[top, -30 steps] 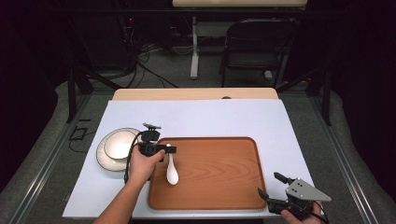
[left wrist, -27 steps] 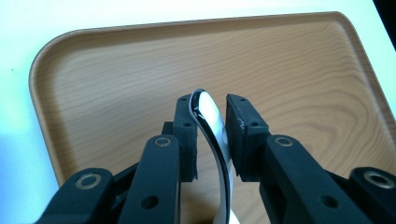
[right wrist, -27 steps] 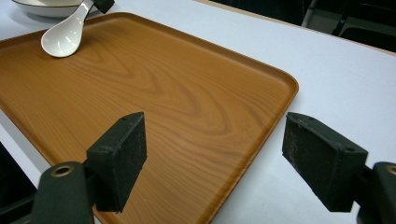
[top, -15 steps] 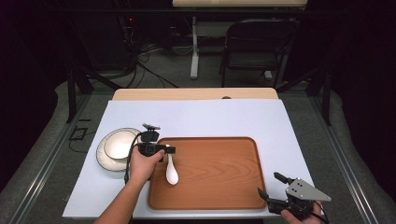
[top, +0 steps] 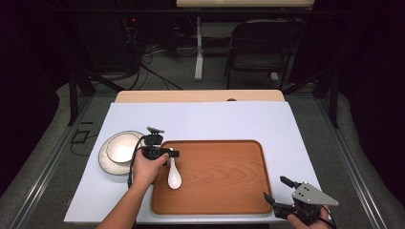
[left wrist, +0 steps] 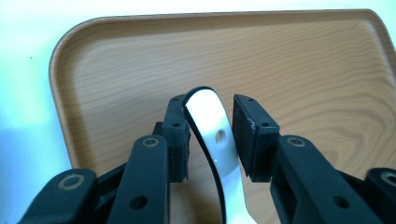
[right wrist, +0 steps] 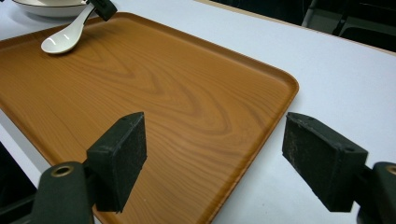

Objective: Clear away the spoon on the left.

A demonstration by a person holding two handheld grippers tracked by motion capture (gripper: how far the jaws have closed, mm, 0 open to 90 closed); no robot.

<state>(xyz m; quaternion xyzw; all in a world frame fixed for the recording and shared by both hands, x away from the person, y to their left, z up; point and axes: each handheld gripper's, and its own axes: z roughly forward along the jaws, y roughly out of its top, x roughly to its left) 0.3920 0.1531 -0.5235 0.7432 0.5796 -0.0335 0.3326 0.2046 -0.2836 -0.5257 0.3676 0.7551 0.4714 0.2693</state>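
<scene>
Tongs on the left (left wrist: 211, 135) had just been opening, handle of the spoon (left wrist: 215, 140) between the pads but with a clear gap on the far side and, at most, a light lean against the near pad (left wrist: 177, 135). No longer pinched, then: released. Spoon (top: 174, 174) lying in the tray (top: 224, 191), bowl end down on the wood near the tray's left edge, handle pointing back toward the left hand (top: 145, 167). Seen also from the right gripper view, resting at the far corner of the tray (right wrist: 187, 107) with the handle raised toward the left pads. Judged as the placing step done, only a withdrawal left. White dish (top: 119, 151) just beside the tray on the counter (top: 200, 121), untouched. Right tongs (top: 277, 188) spread wide and idle, hovering over the tray's near right corner, nothing between the pads (right wrist: 119, 158).
</scene>
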